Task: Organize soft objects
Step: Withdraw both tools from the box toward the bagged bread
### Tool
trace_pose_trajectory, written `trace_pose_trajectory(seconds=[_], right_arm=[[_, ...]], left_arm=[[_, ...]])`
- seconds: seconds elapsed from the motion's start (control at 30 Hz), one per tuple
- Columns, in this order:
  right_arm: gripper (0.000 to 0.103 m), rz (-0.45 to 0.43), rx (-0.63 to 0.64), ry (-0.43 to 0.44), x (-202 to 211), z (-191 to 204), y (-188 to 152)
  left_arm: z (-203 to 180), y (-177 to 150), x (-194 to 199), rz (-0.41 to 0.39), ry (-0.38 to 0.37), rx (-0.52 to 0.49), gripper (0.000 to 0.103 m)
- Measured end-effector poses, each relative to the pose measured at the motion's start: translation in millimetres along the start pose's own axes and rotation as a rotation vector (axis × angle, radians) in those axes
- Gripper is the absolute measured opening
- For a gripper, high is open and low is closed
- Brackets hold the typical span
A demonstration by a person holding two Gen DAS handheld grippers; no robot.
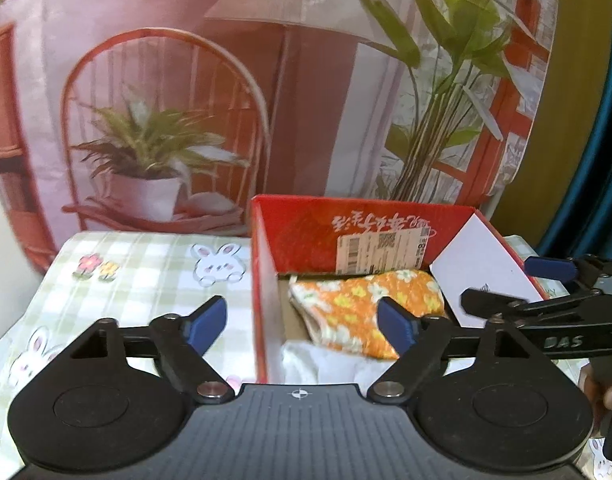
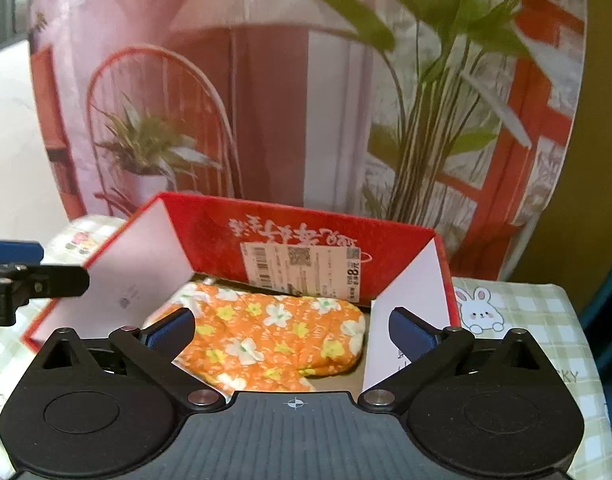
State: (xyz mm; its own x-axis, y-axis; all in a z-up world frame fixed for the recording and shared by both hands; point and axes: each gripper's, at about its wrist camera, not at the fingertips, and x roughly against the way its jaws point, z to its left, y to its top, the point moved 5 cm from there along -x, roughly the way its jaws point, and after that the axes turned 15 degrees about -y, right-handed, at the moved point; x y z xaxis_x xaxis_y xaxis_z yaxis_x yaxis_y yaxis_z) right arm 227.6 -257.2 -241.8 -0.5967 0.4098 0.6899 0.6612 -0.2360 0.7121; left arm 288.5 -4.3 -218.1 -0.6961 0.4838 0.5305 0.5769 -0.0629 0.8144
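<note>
An orange flowered oven mitt [image 1: 358,308] lies inside an open red cardboard box [image 1: 262,280]; it also shows in the right wrist view [image 2: 274,332] inside the same box [image 2: 210,232]. White cloth [image 1: 322,364] lies in the box in front of the mitt. My left gripper [image 1: 302,324] is open and empty, straddling the box's left wall at the near edge. My right gripper [image 2: 292,332] is open and empty, just above the mitt at the box's near side. The right gripper also shows at the right of the left wrist view [image 1: 538,284].
The box stands on a table with a green checked bunny cloth [image 1: 146,276], also in the right wrist view [image 2: 526,320]. A printed backdrop of a chair, plants and a lamp [image 1: 266,80] hangs right behind the table. A shipping label [image 2: 302,268] is stuck on the box's back wall.
</note>
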Motion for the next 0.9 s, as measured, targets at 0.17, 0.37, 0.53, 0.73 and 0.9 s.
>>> trace_pose_trajectory(seconds=[0.17,0.37,0.53,0.73,0.9], right_arm=[[0.103,-0.085,-0.045,0.054,34.8,-6.9,-14.2],[0.103,-0.145,-0.089,0.061,68.7,-20.8,-39.1],[0.103,-0.149,-0.129,0.067,95.6,-33.4,-70.0],[0.103,-0.064,-0.162,0.095,112.3,-34.3,-120.4],[0.103,-0.027,-0.112,0.072,120.4,-25.9,-154.5]], left_arm=[[0.9,-24.2,35.2,-0.041,0.011,0.068,0.098],[-11.7,-57.4,64.5,-0.043,0.026,0.063,0.098],[-21.1,-83.5,73.9,-0.026,0.023,0.074,0.098],[-31.1,-117.4,81.9,-0.013,0.004,0.108,0.098],[-27.1,-131.9,84.8,0.002,0.046,0.106,0.097]])
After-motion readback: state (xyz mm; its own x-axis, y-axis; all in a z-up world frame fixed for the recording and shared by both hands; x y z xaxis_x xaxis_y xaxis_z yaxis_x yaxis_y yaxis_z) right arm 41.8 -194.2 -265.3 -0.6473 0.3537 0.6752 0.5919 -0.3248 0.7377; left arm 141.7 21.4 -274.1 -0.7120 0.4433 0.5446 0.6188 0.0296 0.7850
